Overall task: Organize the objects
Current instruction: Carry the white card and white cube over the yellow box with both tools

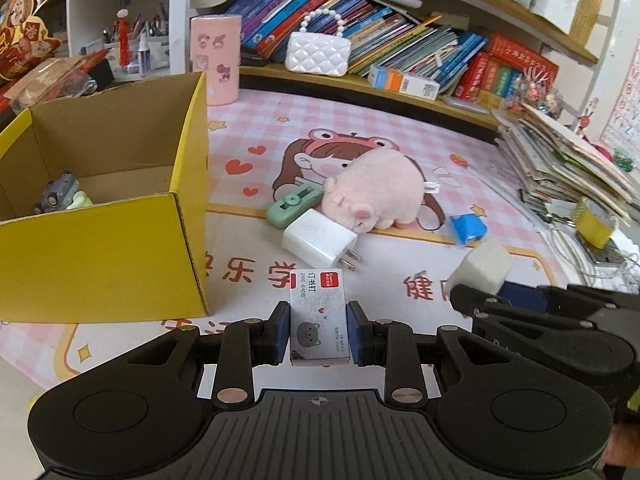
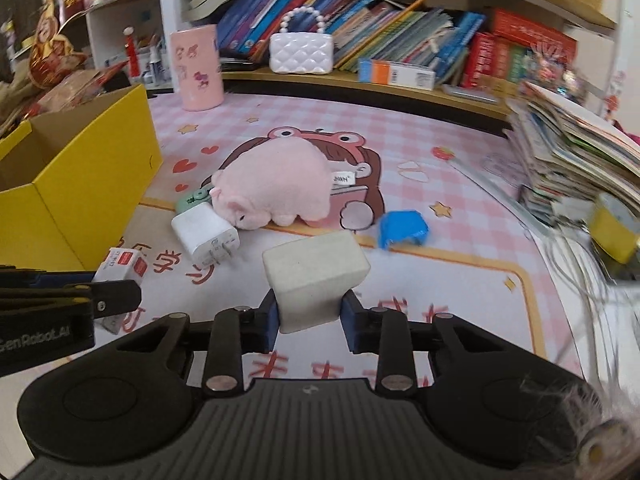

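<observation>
- Left gripper (image 1: 319, 330): jaws clamped on the small white cardboard staple box (image 1: 319, 312), near the mat's front edge.
- Right gripper (image 2: 308, 314): jaws pinching the off-white rubber eraser block (image 2: 314, 276), mid-mat.
- Carrying step, I judge; next, swing both over the open yellow cardboard box (image 1: 120, 232) at the mat's left edge and release.

The yellow box (image 1: 120, 240) is matt cardboard, raw brown inside. Just beside it, the staple box (image 1: 319, 316) is printed paperboard with a slight sheen. Beyond that, the white charger (image 1: 318, 240) is smooth glossy plastic with bare metal prongs, touching the fuzzy pink plush pig (image 1: 376, 190). The off-white block (image 2: 316, 276) looks matt and faintly grainy. The tabletop (image 1: 400, 128) wears a smooth printed mat.
</observation>
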Available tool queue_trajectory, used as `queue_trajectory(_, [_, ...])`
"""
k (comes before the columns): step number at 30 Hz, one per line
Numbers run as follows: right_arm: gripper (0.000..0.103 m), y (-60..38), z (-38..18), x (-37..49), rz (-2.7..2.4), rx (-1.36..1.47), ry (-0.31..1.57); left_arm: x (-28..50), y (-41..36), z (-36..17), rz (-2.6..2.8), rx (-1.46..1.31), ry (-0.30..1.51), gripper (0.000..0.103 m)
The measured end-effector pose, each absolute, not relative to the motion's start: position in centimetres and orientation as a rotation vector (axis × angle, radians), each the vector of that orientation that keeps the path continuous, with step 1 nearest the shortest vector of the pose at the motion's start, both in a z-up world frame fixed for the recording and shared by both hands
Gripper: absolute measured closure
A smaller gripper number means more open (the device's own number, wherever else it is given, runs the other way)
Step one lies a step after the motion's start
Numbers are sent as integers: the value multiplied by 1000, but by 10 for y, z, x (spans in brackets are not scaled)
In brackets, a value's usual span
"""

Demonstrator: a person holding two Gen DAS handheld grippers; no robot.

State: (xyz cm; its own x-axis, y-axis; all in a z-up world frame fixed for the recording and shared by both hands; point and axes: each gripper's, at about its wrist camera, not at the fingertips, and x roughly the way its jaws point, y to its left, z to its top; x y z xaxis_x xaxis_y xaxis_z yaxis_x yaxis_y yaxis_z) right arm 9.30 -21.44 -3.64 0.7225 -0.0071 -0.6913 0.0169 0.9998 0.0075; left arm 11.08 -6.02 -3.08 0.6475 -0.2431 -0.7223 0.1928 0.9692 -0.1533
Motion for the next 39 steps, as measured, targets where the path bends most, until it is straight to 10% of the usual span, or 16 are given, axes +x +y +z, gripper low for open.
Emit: queue_trajectory(39, [77,21,-3,-33,215,-56,724,-25,164,-2,-62,-175,711,75])
